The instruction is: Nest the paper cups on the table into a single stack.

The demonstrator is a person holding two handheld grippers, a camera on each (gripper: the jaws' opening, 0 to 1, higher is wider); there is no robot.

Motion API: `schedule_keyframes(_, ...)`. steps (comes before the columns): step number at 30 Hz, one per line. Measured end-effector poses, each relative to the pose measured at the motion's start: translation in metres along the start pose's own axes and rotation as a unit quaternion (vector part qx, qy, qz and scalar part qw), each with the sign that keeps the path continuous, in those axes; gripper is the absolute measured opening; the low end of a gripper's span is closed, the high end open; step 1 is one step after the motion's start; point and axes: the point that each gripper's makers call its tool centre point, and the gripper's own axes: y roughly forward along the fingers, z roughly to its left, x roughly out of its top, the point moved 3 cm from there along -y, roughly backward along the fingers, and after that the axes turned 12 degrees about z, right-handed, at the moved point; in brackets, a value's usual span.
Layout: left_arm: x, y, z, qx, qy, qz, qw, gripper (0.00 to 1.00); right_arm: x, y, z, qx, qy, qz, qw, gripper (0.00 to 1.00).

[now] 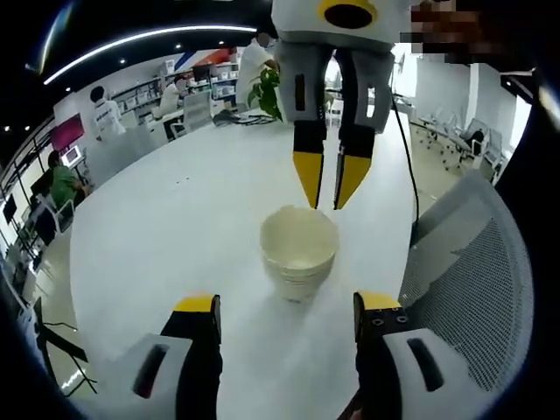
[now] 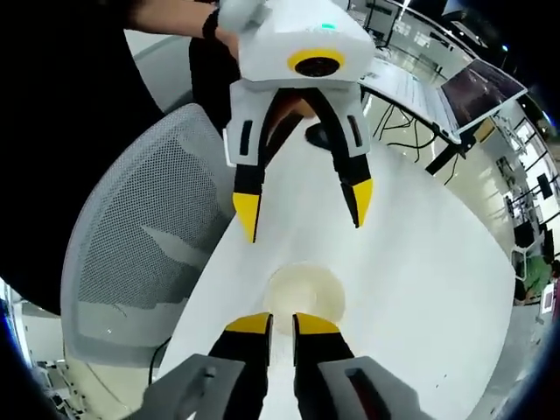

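Fingers first, left gripper view: my left gripper has its yellow-tipped jaws spread wide w/ nothing between them, rising from the bottom edge. Stack of paper cups sits upright on the white table, just ahead of the tips & centred btwn them, not touching. Top cup looks empty inside, several rims nested below it. Right gripper comes down from the top, pointing at the far rim of the stack; jaws nearly together, only a thin gap, gripping nothing, tips just above the rim. Mesh office chair beside the table at right.

Right gripper view: right gripper jaws pinched close, slim gap, empty. Cup stack just past the tips, seen from above, inside bare. Left gripper opposite, jaws released wide, a hand behind it. Chair left of the table.
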Motion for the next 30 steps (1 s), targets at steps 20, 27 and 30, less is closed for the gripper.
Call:
schedule_keyframes(20,0.006,0.016,0.001,-0.015,0.034,0.02,0.9991,0.63,-0.044,0.008,0.002,-0.061,0.138,-0.072,0.9859,0.67)
schedule_keyframes(27,0.004,0.022,0.0,-0.028,0.06,0.039,0.997,0.67,-0.05,0.025,0.002,-0.079,0.186,-0.093,0.9748,0.74)
schedule_keyframes(30,0.006,0.023,-0.001,-0.033,0.065,0.039,0.9966,0.67,-0.048,0.032,0.003,-0.082,0.212,-0.111,0.9676,0.76)
